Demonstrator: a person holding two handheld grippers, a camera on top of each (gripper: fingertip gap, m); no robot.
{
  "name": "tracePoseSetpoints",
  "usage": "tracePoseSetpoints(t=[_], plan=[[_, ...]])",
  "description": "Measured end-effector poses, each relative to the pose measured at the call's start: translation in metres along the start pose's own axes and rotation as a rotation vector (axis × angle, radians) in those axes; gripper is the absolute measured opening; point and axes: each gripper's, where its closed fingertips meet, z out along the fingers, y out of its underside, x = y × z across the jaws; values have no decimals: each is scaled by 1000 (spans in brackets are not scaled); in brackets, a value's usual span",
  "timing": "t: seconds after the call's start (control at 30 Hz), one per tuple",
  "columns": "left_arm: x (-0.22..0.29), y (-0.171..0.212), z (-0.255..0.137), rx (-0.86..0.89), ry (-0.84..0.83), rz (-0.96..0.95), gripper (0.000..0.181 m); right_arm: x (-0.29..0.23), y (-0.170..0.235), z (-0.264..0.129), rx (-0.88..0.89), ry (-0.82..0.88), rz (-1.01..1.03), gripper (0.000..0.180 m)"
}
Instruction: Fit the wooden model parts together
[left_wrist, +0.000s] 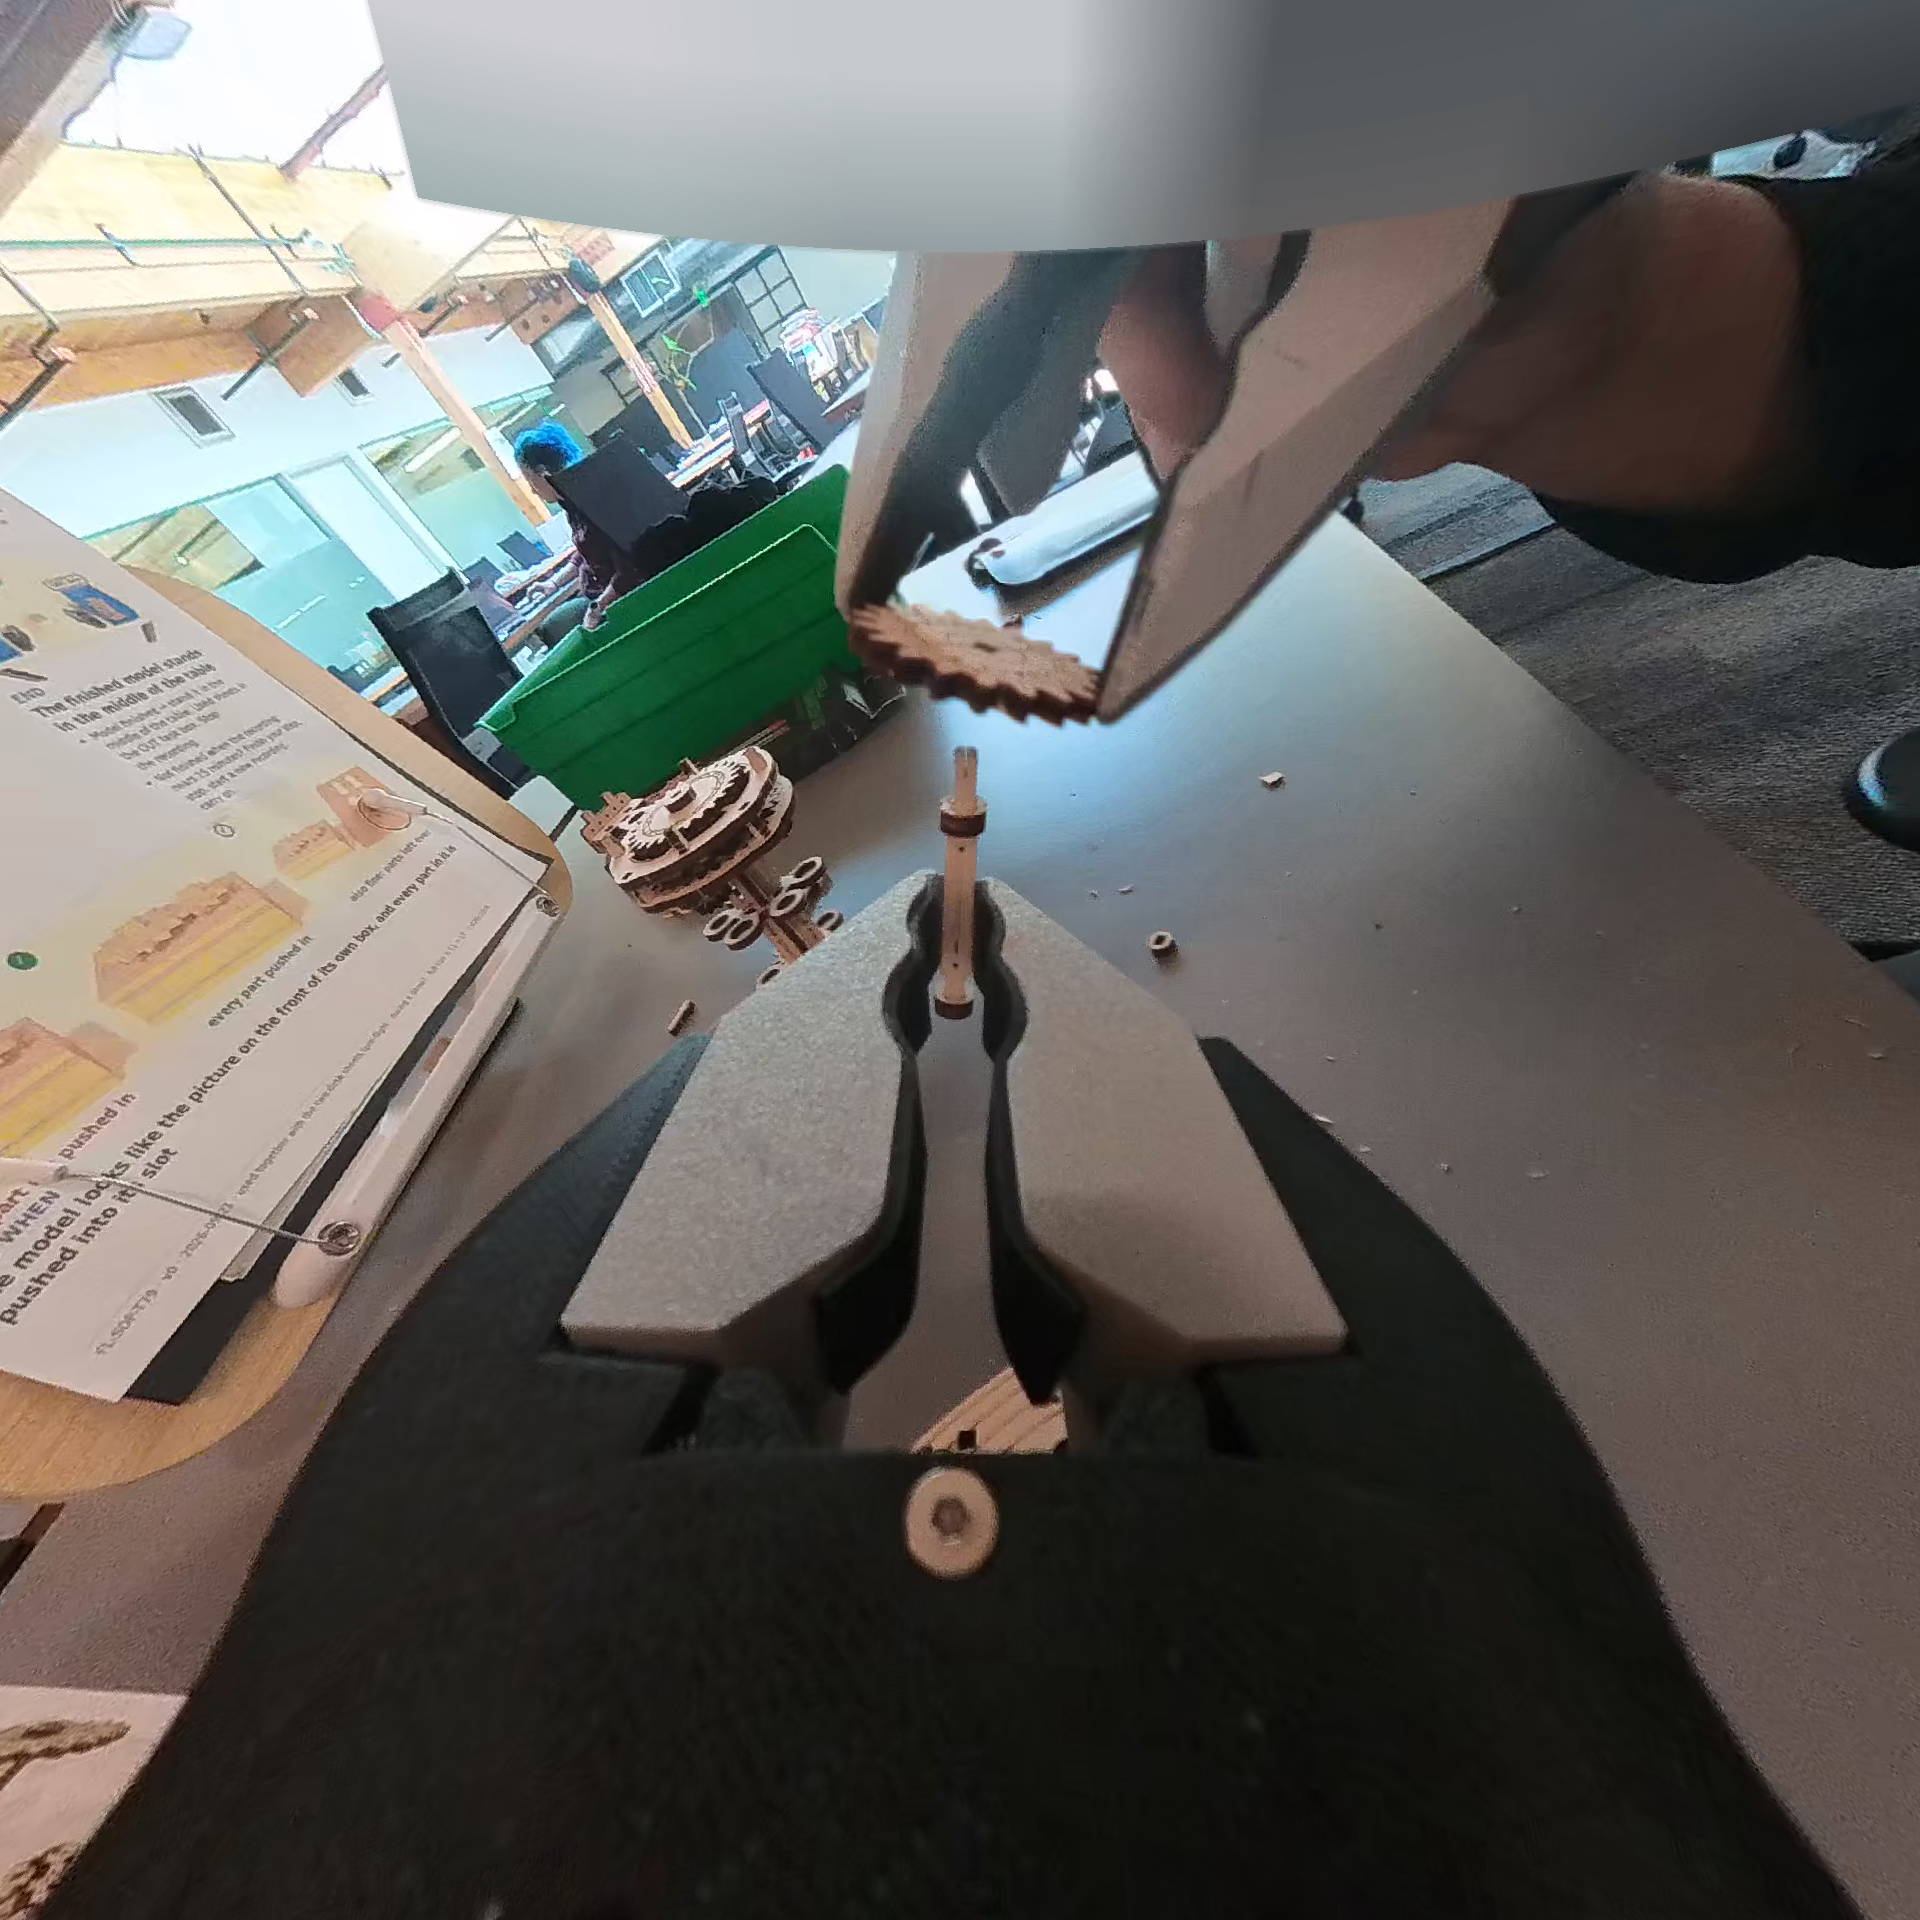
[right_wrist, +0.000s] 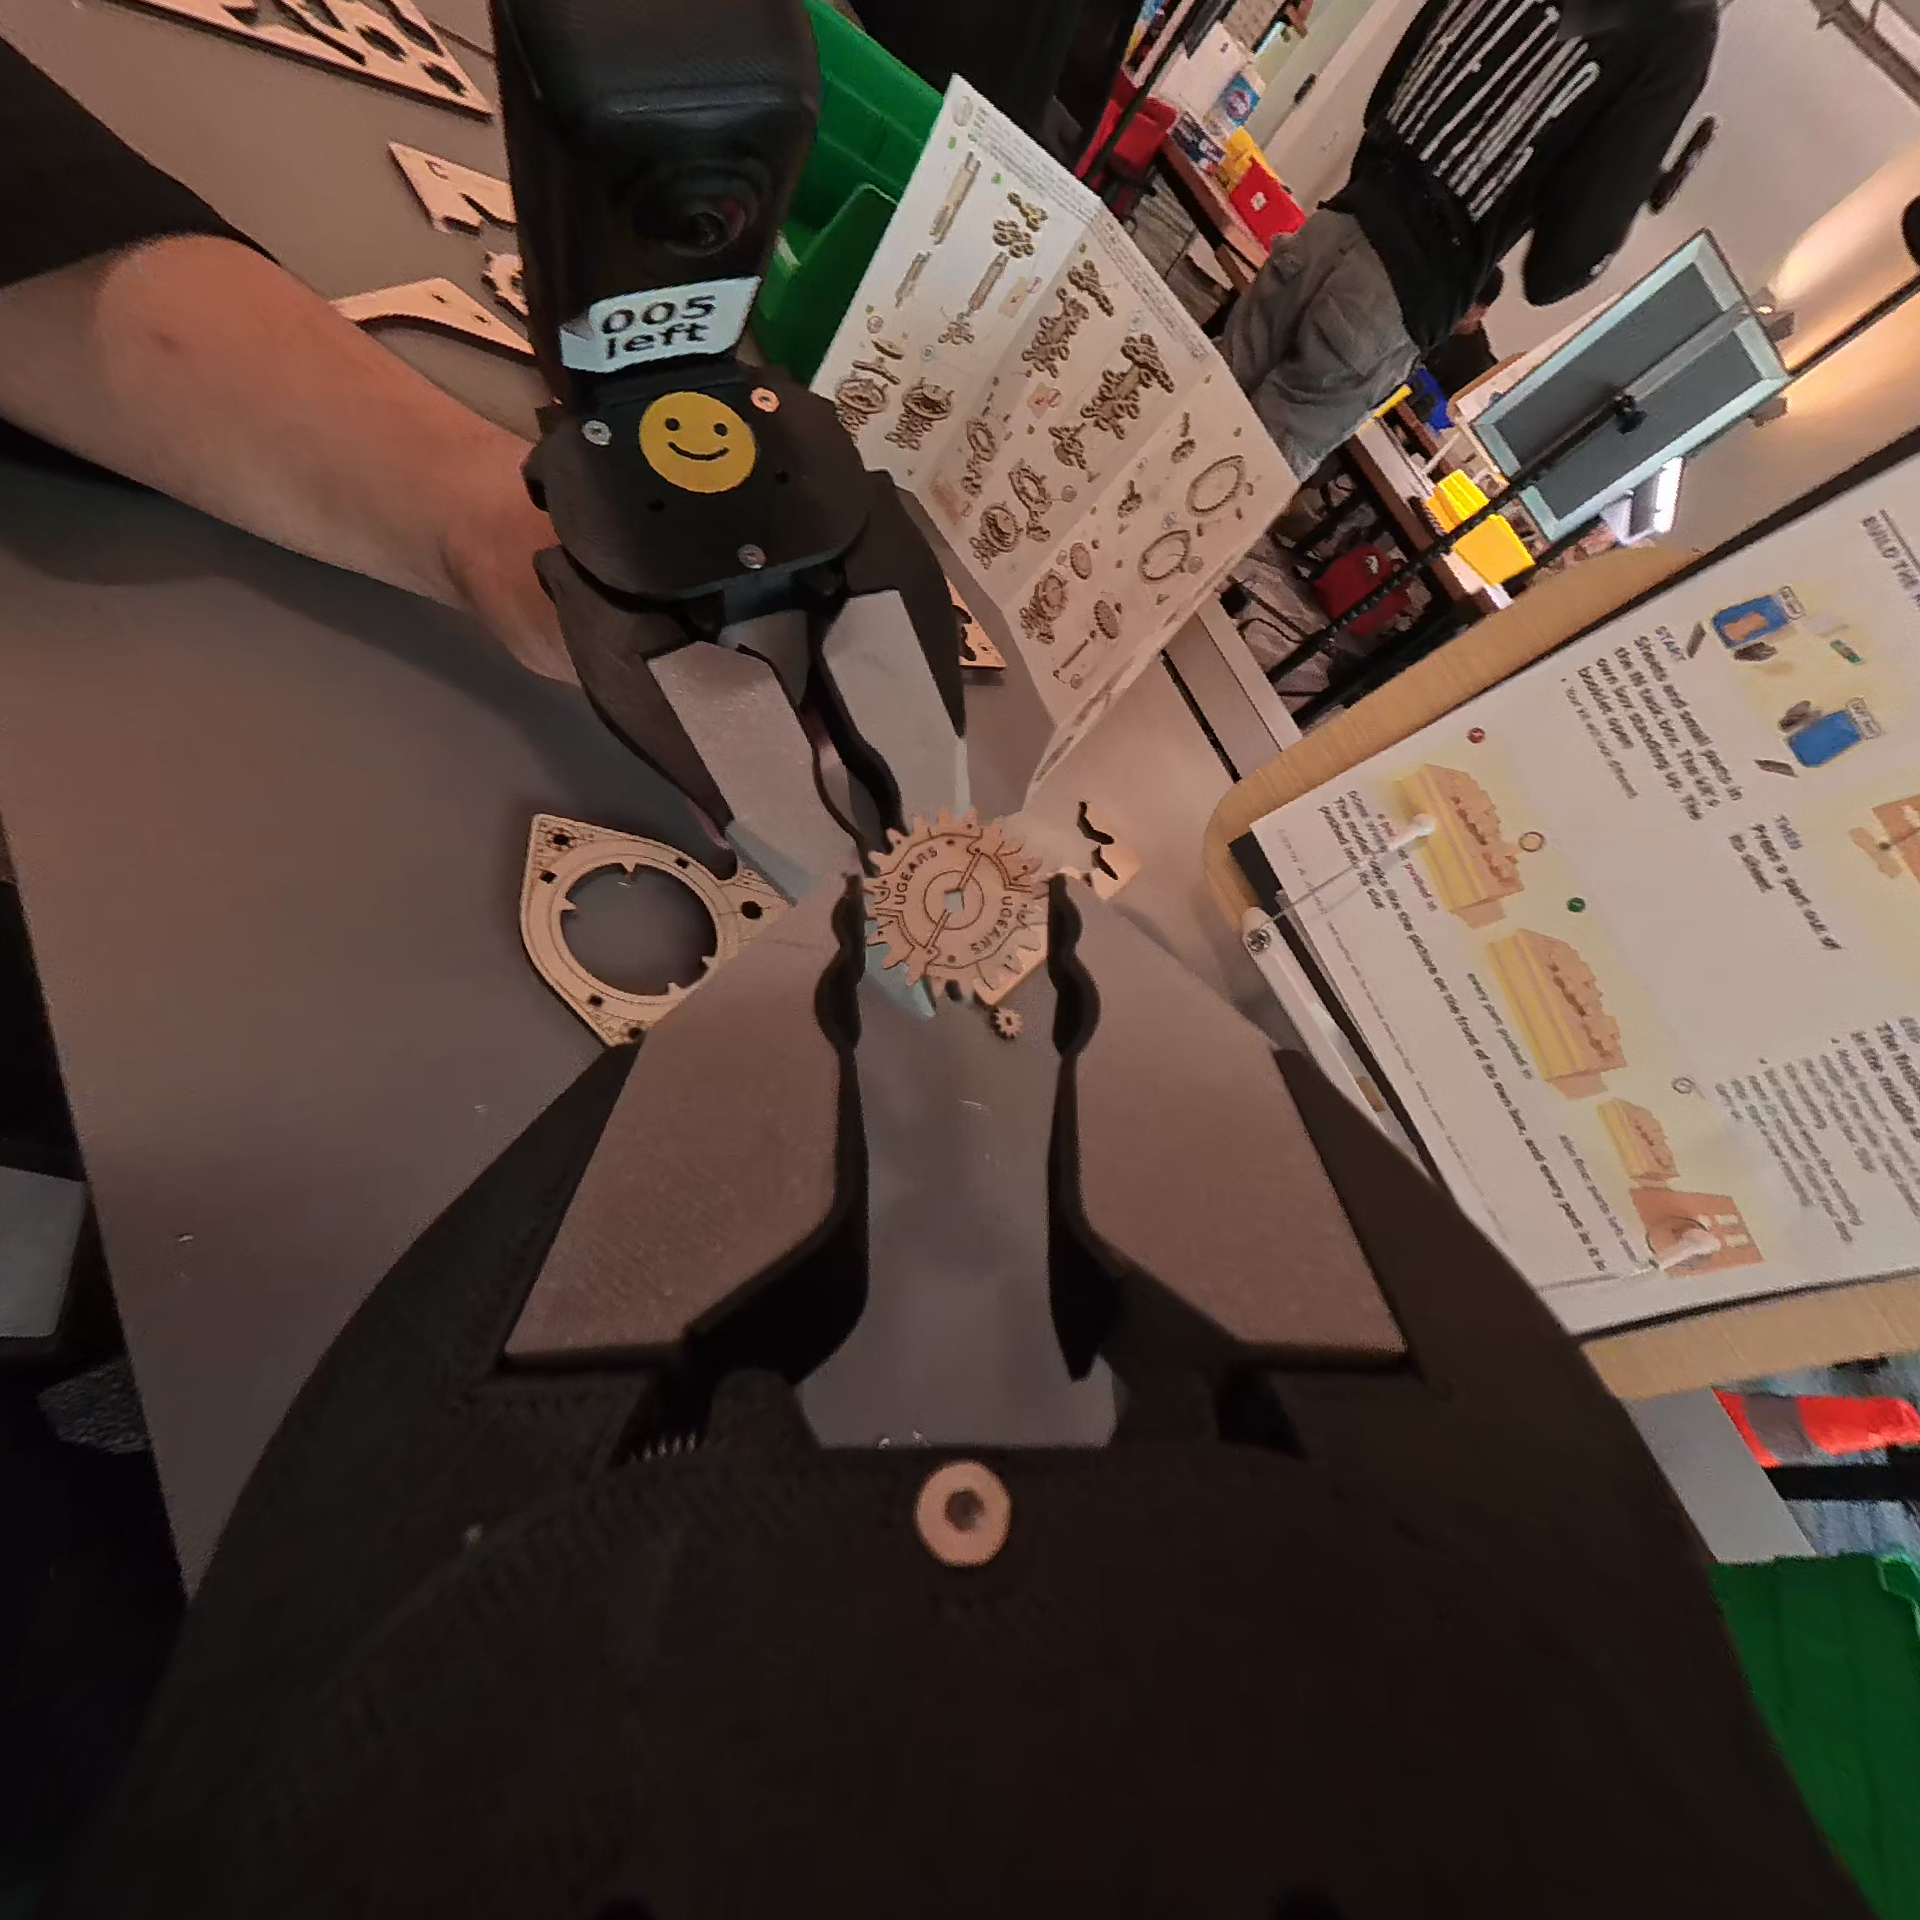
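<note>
The left gripper (left_wrist: 954, 940) was clamped on a thin wooden axle (left_wrist: 957, 883), holding it upright with its tip free above the jaws. The right gripper (right_wrist: 954, 920) was closed on the rim of a toothed wooden gear (right_wrist: 956, 912), which hung just above the axle tip, not yet touching it and tilted a little. Seen from the right wrist, the gear's small centre hole sat over the left gripper's fingertips. Beyond, on the grey table (left_wrist: 1455, 935), lay a part-built gear assembly (left_wrist: 696, 831), a flat ring-shaped frame piece (right_wrist: 623, 925), a tiny loose gear (right_wrist: 1006, 1023) and scattered wood crumbs, with a green bin (left_wrist: 675, 665) and instruction sheets (right_wrist: 1049, 436) further out. The risk, as I judged it, was misalignment: a tilted gear could catch on the axle's end, and pressing then might snap the slender axle or make it slip in the left grip, while the gear could twist out of the right one
</note>
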Motion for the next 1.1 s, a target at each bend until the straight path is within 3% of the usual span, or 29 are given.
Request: tracePoseSetpoints(t=[0.37, 1.1], plan=[[6, -2, -1, 11, 50, 4, 3, -10, 0, -9, 56, -128, 5, 32], [16, 1, -3, 7, 119, 49, 3, -21, 5, 4, -55, -212, -163, 32]])
